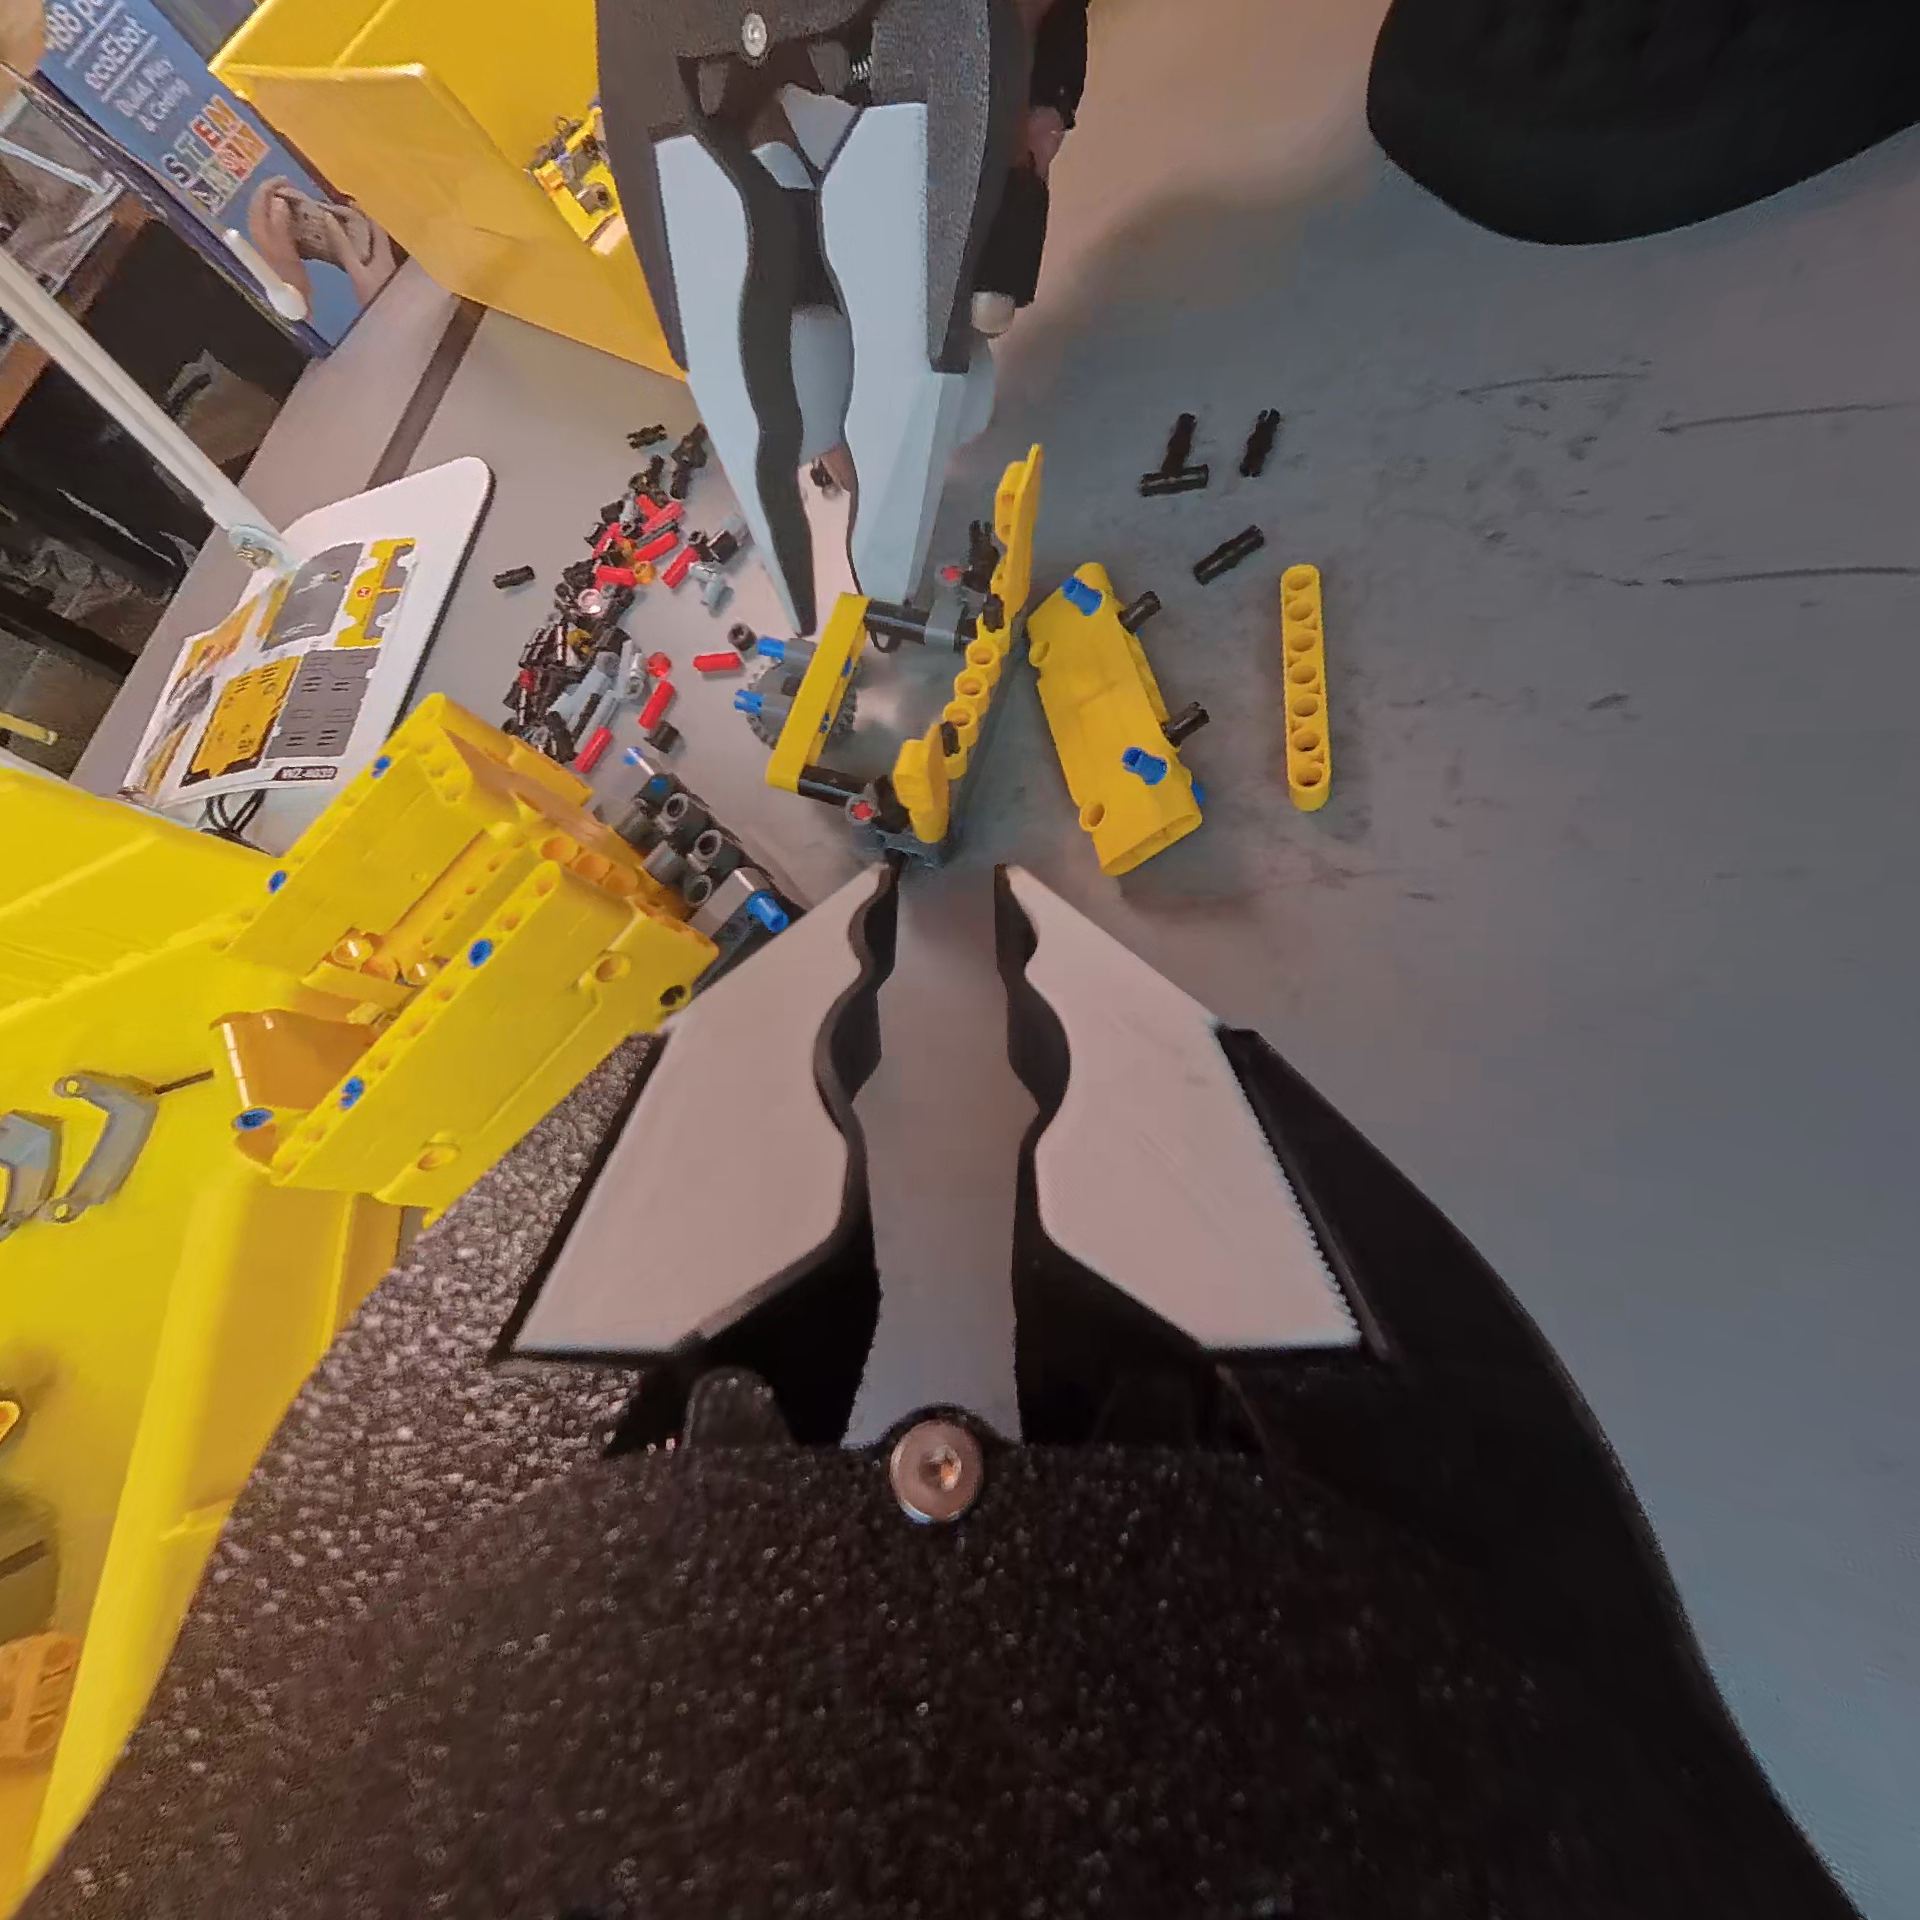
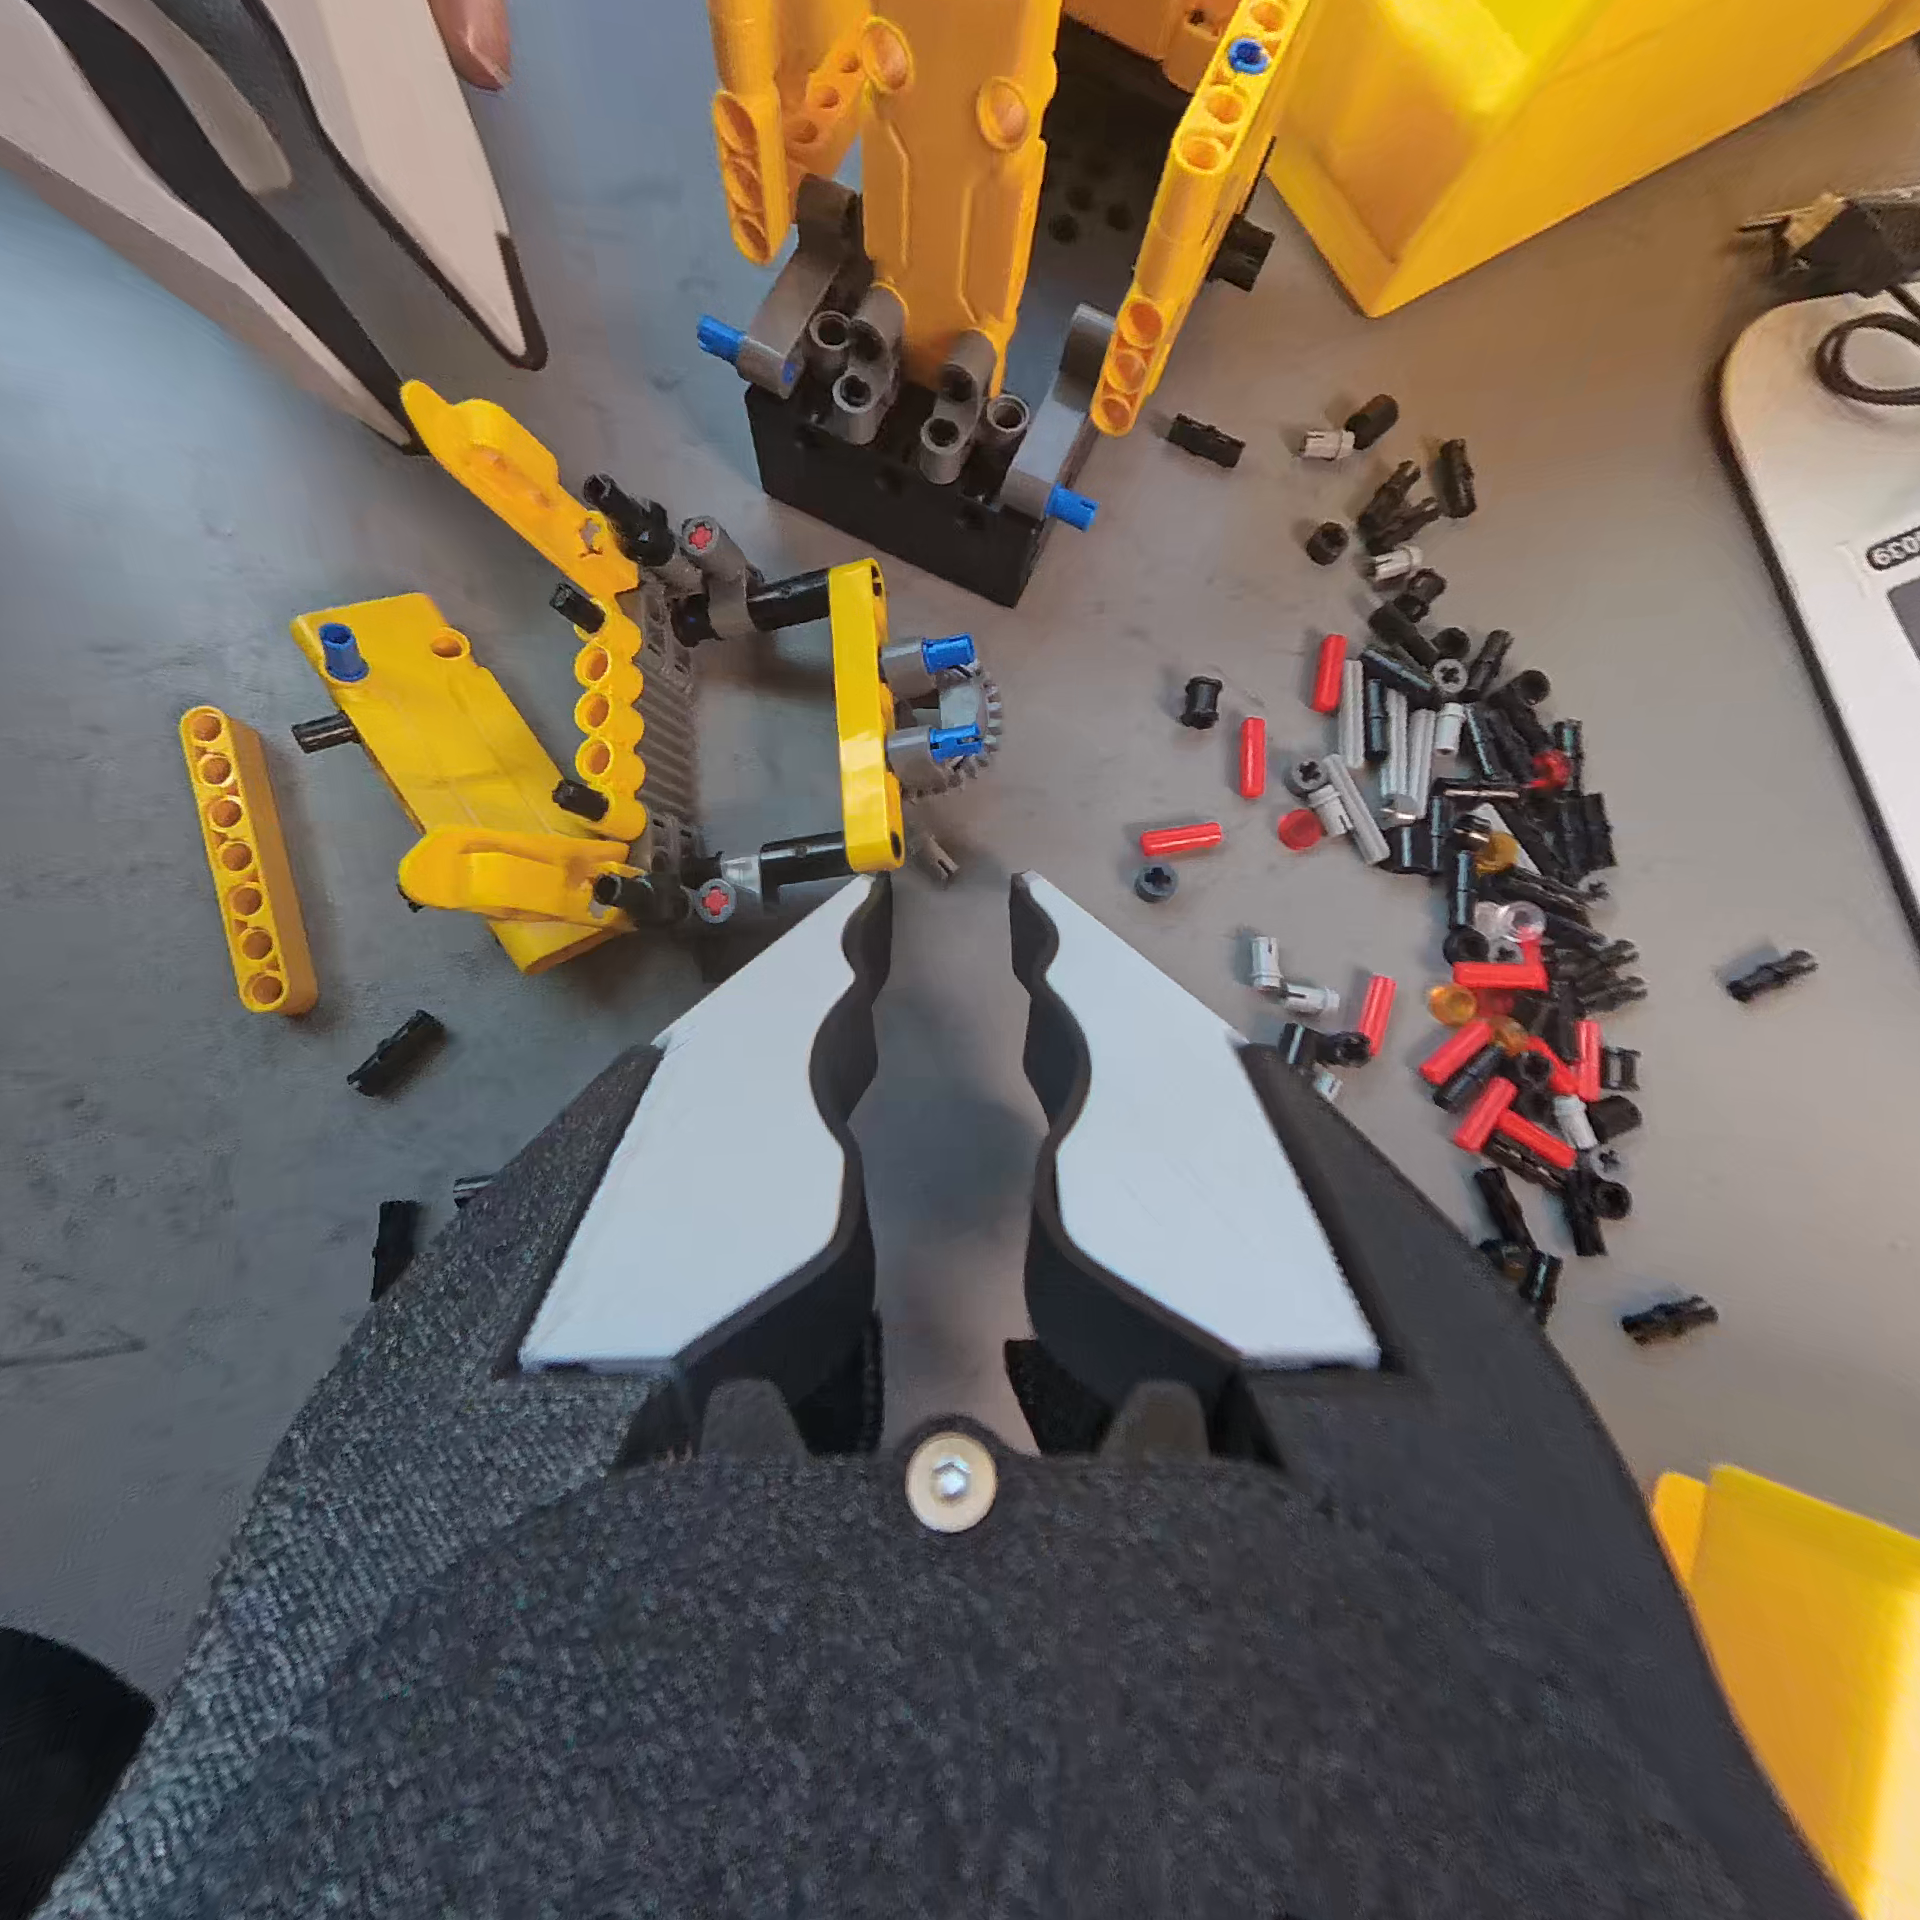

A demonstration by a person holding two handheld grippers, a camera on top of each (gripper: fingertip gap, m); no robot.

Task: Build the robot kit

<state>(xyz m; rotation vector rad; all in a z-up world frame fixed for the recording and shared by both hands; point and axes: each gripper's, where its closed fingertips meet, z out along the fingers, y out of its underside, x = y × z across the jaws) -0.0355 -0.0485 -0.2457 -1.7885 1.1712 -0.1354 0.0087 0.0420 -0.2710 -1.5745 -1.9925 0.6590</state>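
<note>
Tongs on both my grippers, left (image 1: 943,871) and right (image 2: 948,881), stand narrowly apart and empty beside a half-built yellow frame assembly (image 2: 665,727) on the grey worktop (image 2: 156,1195), loose pins (image 2: 1496,935) still unsorted nearby.

Bright, even light; soft shadows on grey tabletop (image 2: 1091,644). Strong fisheye bending at edges. Frame corners blurred, centre sharp, no glare.

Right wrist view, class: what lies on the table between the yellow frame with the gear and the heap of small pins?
Only a few strays: a black bush and two red pins between the yellow frame and the pin heap. Otherwise bare grey table.
</note>
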